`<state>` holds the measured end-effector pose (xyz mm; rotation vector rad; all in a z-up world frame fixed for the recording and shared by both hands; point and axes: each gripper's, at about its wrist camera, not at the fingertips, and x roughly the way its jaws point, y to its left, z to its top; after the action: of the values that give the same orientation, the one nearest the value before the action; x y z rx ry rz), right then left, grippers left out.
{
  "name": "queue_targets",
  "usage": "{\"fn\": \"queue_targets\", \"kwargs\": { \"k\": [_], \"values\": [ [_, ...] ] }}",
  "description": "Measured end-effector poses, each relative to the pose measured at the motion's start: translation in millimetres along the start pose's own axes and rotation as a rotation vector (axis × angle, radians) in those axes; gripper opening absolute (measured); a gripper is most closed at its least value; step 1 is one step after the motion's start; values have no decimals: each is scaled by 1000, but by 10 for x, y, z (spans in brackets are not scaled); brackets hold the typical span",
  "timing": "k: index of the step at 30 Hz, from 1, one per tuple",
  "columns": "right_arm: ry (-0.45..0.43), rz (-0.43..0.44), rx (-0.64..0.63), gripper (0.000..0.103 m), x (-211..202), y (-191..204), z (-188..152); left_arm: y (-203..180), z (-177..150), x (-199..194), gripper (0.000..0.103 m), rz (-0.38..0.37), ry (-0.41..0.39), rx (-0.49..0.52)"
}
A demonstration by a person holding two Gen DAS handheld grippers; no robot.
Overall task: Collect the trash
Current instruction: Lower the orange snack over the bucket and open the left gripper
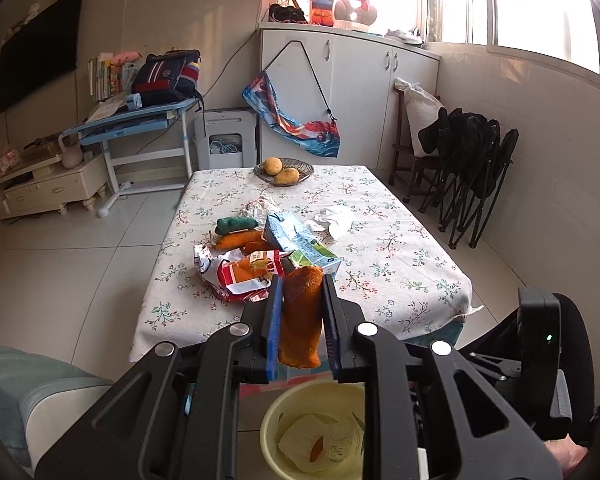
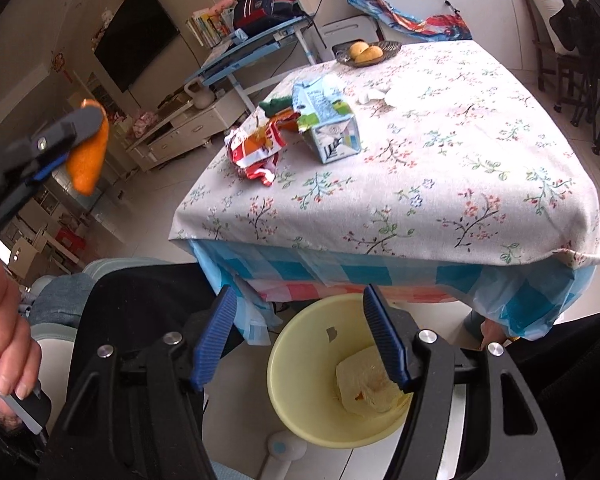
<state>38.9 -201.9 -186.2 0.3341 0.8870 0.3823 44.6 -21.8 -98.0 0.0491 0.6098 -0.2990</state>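
Left wrist view: left gripper clamped on a fuzzy orange plush piece, oblong and nappy, pinched upright between ribbed blue pads at lower centre. Directly beneath, at the bottom edge, a pale yellow plastic bin, round, holding crumpled white paper. Above the jaws, on the floral tablecloth, lay a crinkled red-and-white foil wrapper, a blue-green milk carton on its side, more orange and green plush pieces, and a wadded white tissue. At the far edge, a dish of mangoes.

Right wrist view: right gripper held apart with nothing between its pads, framing the yellow bin's rim at lower centre. At the left edge, the other gripper with the orange piece hanging from it. Wrapper and carton stayed upper centre on the table.
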Motion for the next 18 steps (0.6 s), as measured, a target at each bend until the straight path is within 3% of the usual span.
{"fn": "queue_targets", "kwargs": {
  "k": [6, 12, 15, 18],
  "values": [
    [-113, -19, 52, 67, -232, -121, 69, -168, -287, 203, 19, -39, 95, 18],
    [-145, -18, 64, 67, -319, -172, 91, -311, -711, 581, 19, -100, 272, 25],
    [-154, -22, 68, 67, -317, -194, 97, -311, -894, 732, 33, -106, 351, 11],
    [-167, -28, 74, 68, -332, -221, 105, -313, -921, 692, 49, -70, 330, 11]
  ]
}}
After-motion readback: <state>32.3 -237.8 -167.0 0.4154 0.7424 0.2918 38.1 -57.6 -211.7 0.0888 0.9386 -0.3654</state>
